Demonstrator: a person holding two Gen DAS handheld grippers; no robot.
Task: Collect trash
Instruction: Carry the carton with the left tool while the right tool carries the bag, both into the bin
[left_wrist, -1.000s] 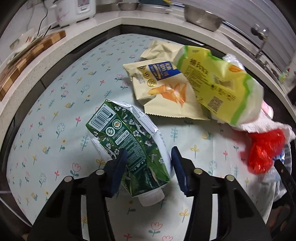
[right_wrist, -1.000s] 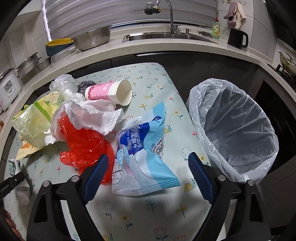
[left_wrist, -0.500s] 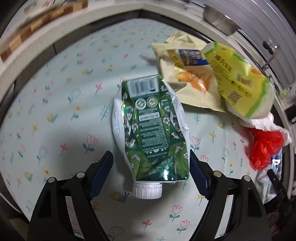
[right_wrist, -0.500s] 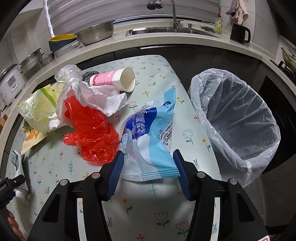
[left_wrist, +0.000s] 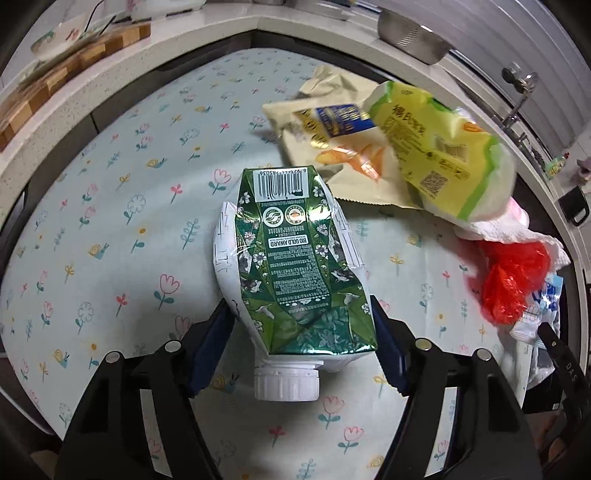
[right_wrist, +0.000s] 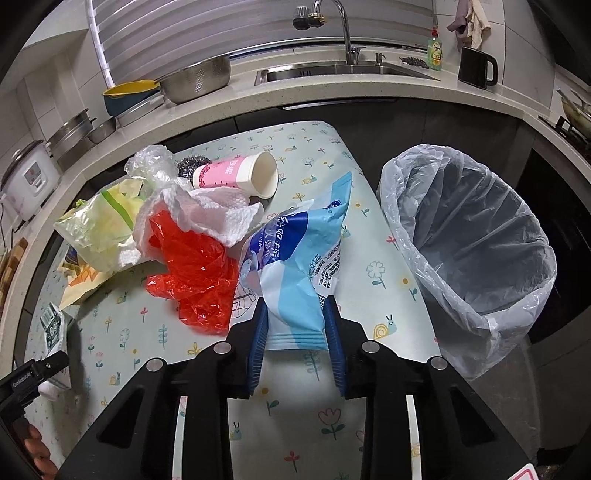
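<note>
Left gripper: black frame, blue pads; fingers spread wide on either side of the crumpled green-and-white drink carton with white screw cap. Carton flat on the pale floral-print tablecloth, cap end toward the camera, barcode end away. Left pad close against the carton's lower left edge, right pad just beside the lower right corner; no visible squeeze, so not clamped.

Right gripper: fingers closed in on the lower end of the blue-and-white plastic wet-wipe packet; both pads pressed against the packet's sides, packet pinched narrow between them, upper end fanned out away from the camera.

Beyond the carton, left wrist view: beige snack bag with blue label, partly under a yellow-green crinkled plastic bag. Right of those: white paper towel over a crumpled red plastic bag.

Right wrist view: red bag touching the packet's left side; pink-and-white paper cup on its side behind the towel, mouth to the right; steel scouring ball just behind the cup.

Beside the table's right edge: round waste bin lined with a translucent white plastic bag, mouth open.
</note>
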